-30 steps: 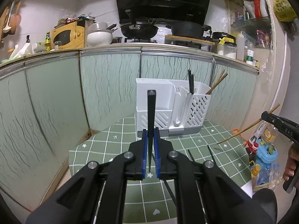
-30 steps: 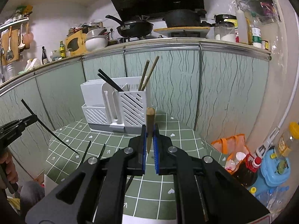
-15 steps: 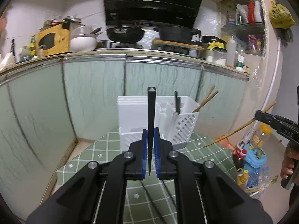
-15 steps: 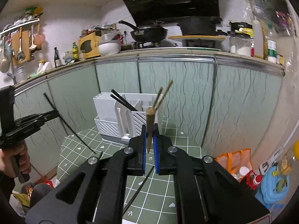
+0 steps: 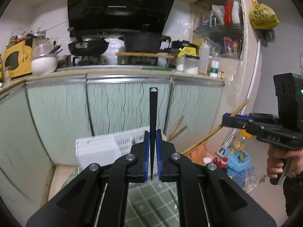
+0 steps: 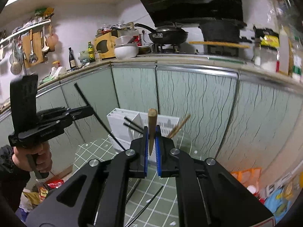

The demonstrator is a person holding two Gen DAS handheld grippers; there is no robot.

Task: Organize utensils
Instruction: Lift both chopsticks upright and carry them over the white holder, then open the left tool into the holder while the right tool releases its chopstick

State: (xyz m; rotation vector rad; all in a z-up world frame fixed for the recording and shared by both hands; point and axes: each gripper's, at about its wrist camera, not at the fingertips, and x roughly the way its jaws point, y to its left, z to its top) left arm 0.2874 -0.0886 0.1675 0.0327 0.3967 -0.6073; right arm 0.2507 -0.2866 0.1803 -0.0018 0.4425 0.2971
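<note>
My left gripper (image 5: pixel 152 155) is shut on a black chopstick (image 5: pixel 152 117) that points up and away. My right gripper (image 6: pixel 152 149) is shut on a wooden chopstick (image 6: pixel 152 126). Both are held high above the green tiled table (image 6: pixel 170 194). The white utensil holder (image 6: pixel 121 124) stands at the table's far edge with black chopsticks (image 6: pixel 132 125) and wooden chopsticks (image 6: pixel 180 126) in it. It also shows in the left wrist view (image 5: pixel 106 149). The right gripper appears in the left wrist view (image 5: pixel 236 120), the left one in the right wrist view (image 6: pixel 83 111).
Loose black chopsticks (image 6: pixel 149 206) lie on the table. Green cabinet doors (image 5: pixel 123 104) and a counter with pans (image 5: pixel 89 45) stand behind. Bags and bottles (image 5: pixel 234 160) sit on the floor to the right.
Both grippers have risen with their chopsticks, so the holder and table sit lower in both views. The two grippers have come closer to each other.
</note>
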